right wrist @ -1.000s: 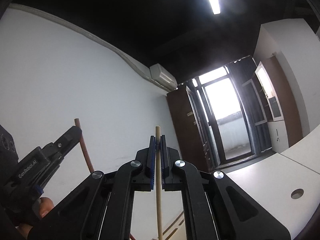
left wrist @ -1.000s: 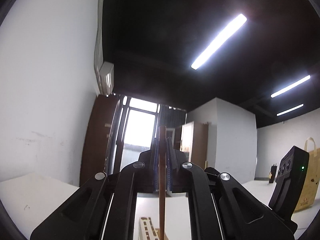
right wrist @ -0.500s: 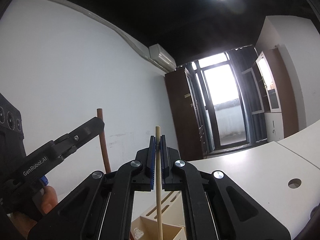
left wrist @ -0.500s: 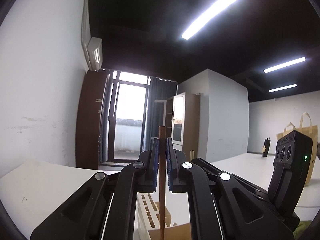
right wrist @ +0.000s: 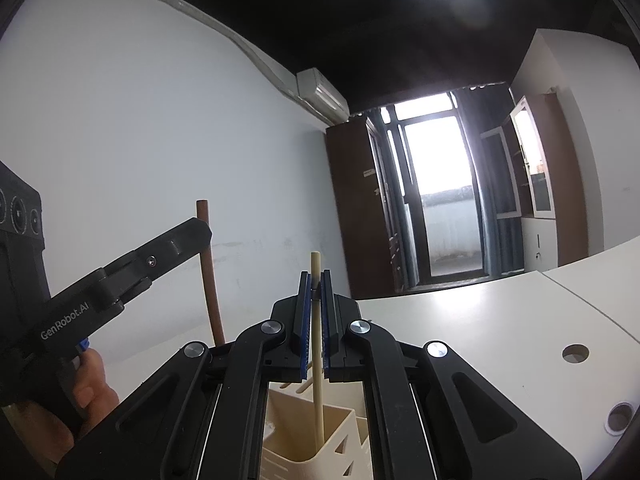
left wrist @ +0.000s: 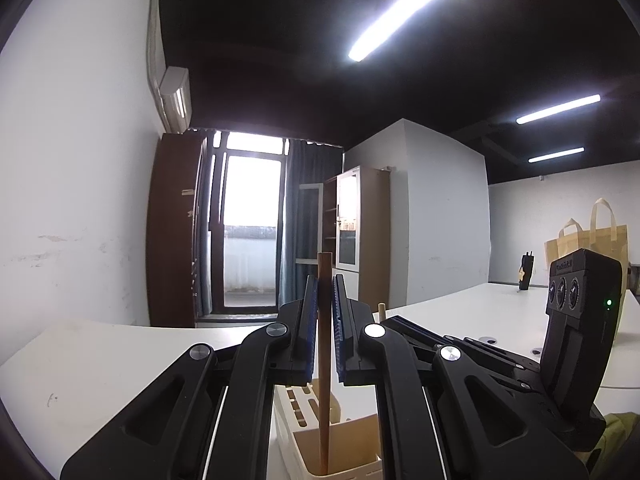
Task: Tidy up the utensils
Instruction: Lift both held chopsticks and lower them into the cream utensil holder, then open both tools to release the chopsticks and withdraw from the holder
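Two sticks stand upright, tips inside the holder point(left wrist: 344, 446) directly below: left gripper point(left wrist: 325, 320) clenches the brown stick point(left wrist: 324, 380), right gripper point(right wrist: 315, 320) the pale stick point(right wrist: 318, 360).

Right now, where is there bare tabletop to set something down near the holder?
Bare white tabletop lies right of the cream slotted utensil holder, up to the round cable holes. Directly above the holder both grippers crowd in with the brown chopstick and pale chopstick.

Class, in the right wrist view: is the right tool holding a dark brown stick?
No, the right tool grips a pale stick; the brown stick is in the left tool.
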Demonstrator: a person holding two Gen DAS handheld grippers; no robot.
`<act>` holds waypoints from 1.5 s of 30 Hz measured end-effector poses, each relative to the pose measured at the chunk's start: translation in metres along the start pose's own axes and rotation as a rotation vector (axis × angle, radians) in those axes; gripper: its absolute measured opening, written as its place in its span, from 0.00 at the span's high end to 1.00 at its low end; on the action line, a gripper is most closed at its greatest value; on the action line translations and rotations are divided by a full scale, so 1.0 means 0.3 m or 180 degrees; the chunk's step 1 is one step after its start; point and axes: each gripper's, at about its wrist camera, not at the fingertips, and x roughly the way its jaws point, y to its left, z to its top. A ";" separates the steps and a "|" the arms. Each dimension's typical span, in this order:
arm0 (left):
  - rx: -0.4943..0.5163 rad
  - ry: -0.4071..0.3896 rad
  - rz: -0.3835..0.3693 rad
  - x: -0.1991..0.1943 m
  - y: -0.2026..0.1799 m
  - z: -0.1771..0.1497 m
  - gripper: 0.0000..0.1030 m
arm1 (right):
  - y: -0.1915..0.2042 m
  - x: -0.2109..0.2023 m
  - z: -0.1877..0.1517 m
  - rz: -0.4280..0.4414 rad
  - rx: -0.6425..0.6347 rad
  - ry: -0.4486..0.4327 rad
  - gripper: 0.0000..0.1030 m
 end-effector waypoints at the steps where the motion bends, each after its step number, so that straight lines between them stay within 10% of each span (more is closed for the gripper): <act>1: -0.0005 0.0012 -0.0019 -0.003 0.004 -0.002 0.93 | -0.001 0.001 -0.004 0.0002 0.0004 0.0024 0.95; 29: -0.0358 0.0302 -0.0078 -0.100 0.085 0.004 0.78 | 0.023 -0.100 -0.066 -0.0225 -0.0058 0.0309 0.76; 45: -0.0424 0.1139 0.0460 -0.147 0.055 -0.039 0.62 | 0.065 -0.172 -0.084 -0.0410 -0.0121 0.0733 0.54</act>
